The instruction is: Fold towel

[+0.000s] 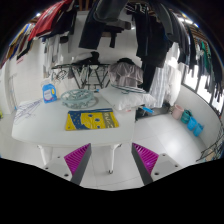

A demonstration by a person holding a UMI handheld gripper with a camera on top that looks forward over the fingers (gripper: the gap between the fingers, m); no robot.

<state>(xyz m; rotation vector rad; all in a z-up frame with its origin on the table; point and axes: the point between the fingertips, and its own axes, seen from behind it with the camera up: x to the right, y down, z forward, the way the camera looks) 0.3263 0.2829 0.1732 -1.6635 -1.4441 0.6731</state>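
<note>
A flat yellow cloth with dark print [90, 120], apparently the towel, lies spread on the white table [40, 125] near its front edge. My gripper [112, 160] is open and empty. Its two magenta pads [78, 158] stand wide apart, short of the table's front edge, with only a white table leg [110, 150] showing between them. The yellow cloth lies beyond the fingers, slightly left of their midline.
On the table behind the cloth are a blue container [47, 91], a round clear dish [77, 97] and a crumpled pale cloth [125, 100]. Teal items [185, 118] sit at the right end. Dark clothes [155, 40] hang behind the table.
</note>
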